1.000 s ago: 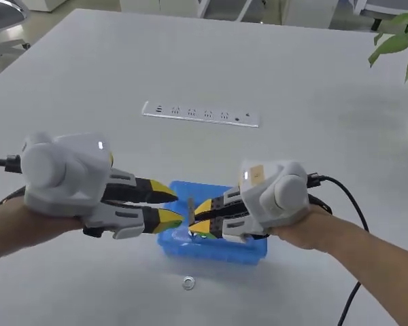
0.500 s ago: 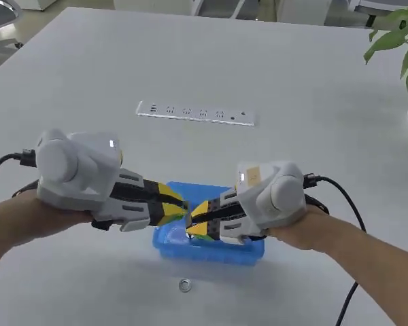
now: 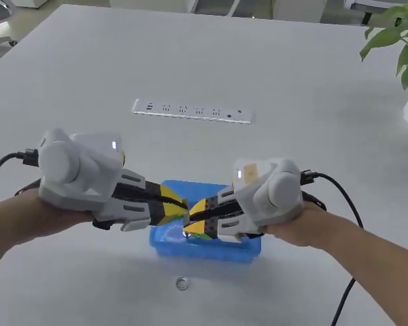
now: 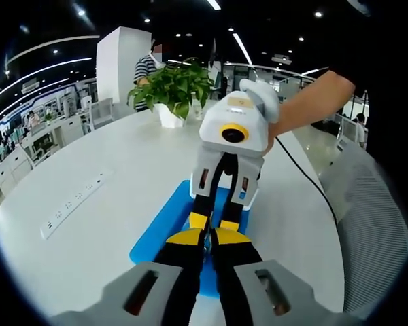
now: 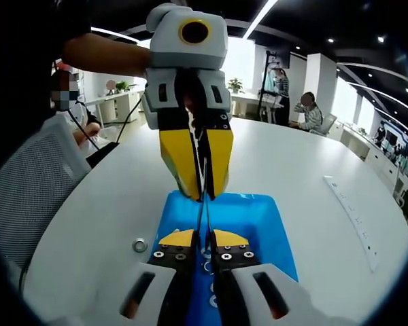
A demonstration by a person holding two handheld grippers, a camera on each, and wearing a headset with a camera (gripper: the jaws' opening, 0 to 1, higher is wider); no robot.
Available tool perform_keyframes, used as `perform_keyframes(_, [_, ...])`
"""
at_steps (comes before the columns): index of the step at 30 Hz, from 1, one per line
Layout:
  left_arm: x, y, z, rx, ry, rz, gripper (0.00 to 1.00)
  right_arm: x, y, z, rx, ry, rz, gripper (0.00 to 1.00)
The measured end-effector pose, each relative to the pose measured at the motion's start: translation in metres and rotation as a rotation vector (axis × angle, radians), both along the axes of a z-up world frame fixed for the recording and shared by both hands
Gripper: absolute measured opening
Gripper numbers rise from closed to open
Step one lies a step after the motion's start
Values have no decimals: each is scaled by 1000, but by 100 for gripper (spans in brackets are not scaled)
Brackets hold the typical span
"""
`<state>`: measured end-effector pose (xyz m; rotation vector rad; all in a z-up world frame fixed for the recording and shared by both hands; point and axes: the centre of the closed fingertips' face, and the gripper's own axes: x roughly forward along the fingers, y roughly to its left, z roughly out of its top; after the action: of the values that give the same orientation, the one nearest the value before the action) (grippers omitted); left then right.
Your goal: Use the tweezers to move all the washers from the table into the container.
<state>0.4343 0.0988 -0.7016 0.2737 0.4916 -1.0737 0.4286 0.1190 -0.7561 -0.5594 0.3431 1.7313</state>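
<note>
A blue container [image 3: 211, 248] sits on the white table between my two grippers, and one washer [image 3: 182, 283] lies on the table just in front of it. In the right gripper view that washer [image 5: 140, 244] is left of the container [image 5: 258, 217], and several small washers [image 5: 208, 265] lie inside it. Thin metal tweezers [image 5: 202, 219] run between the facing grippers above the container. My left gripper [image 3: 182, 202] is shut on one end and my right gripper [image 3: 190, 221] is shut on the other. In the left gripper view my own jaws [image 4: 205, 238] meet tip to tip with the right gripper.
A white power strip [image 3: 190, 111] lies further back on the table. A green plant [image 3: 398, 47] stands at the far right edge. Black cables trail from both grippers. Broad bare tabletop surrounds the container.
The left gripper's jaws, open a second ago, have shut on the tweezers beside the right gripper's tips. The right gripper has held still over the container.
</note>
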Motion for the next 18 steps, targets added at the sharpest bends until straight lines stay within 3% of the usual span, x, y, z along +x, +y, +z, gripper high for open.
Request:
perform_keyframes(10, [1, -1, 4, -5, -9, -9, 7, 1, 2, 0, -1, -7, 4, 9])
perform_keyframes(18, [1, -2, 3, 28, -29, -32, 6, 1, 2, 0, -8, -11, 2, 9])
